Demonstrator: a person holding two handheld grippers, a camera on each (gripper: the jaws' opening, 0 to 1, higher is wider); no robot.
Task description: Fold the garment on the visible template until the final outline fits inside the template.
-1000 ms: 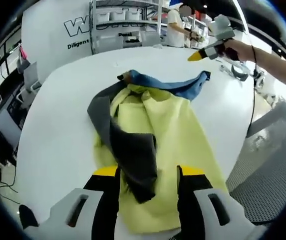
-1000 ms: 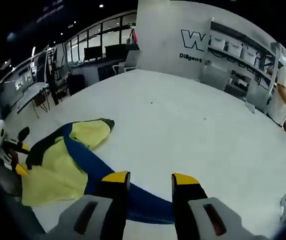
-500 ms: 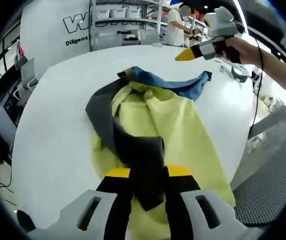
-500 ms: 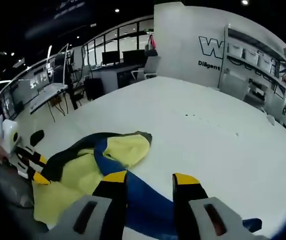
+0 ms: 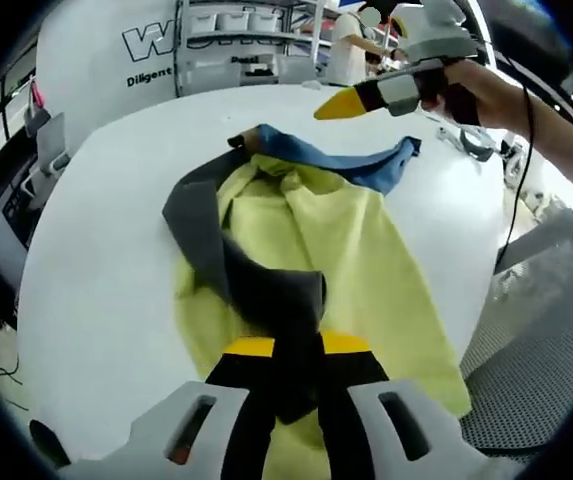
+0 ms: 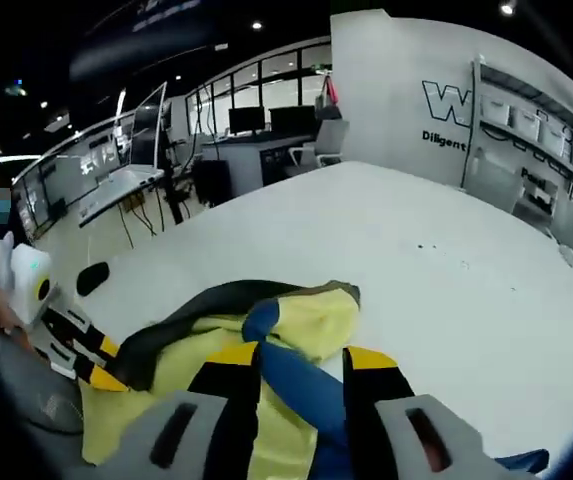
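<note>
A yellow garment lies crumpled on the white table. Its dark grey sleeve is folded across the body, and a blue sleeve trails off at the far end. My left gripper is shut on the end of the grey sleeve near the garment's near edge. In the right gripper view, my right gripper stands open just over the blue sleeve, near the yellow collar area. The right gripper also shows held by a hand above the far end, and the left gripper at the garment's other end.
A grey mesh chair stands close to the table's right edge. Shelves and a standing person are behind the table. Desks with monitors lie beyond the table's far side in the right gripper view.
My left gripper's jaws have closed onto the grey sleeve end. My right gripper has moved in along the blue sleeve toward the garment's collar, staying open.
</note>
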